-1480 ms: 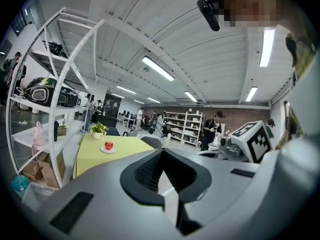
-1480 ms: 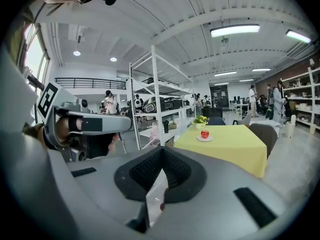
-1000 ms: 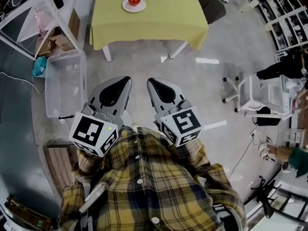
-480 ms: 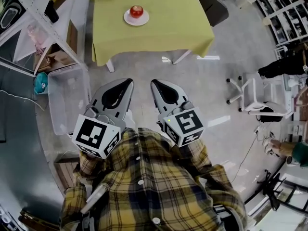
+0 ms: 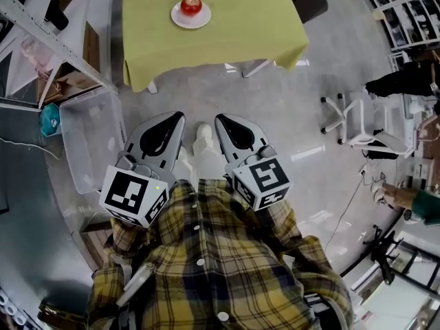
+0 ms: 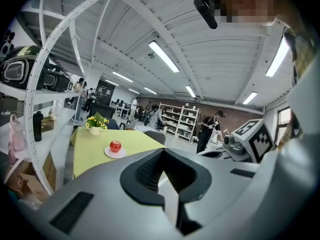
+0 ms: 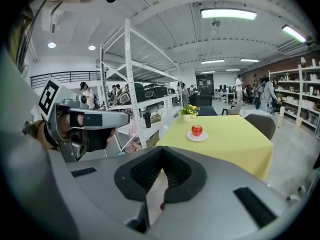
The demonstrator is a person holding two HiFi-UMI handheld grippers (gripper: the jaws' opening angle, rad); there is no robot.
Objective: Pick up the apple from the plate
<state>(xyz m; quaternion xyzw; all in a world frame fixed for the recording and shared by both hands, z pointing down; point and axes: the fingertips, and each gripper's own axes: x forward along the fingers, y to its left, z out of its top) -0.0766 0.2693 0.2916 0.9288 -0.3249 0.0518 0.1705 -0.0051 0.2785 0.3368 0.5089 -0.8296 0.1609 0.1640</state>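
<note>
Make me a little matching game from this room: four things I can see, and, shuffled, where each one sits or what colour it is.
Things:
1 apple
2 tablecloth
3 clear plastic bin
4 yellow flowers

Descriptions:
a on the floor near the table
b in a small pot at the table's far end
c on a white plate
d yellow-green, hanging over the table's edges

Pairs: 1-c; 2-d; 3-a; 4-b

A red apple [image 5: 191, 5] sits in the middle of a small round white plate [image 5: 200, 23]. The plate lies flat on the yellow-green table [image 5: 247, 26], left of its centre and well back from the near edge
</note>
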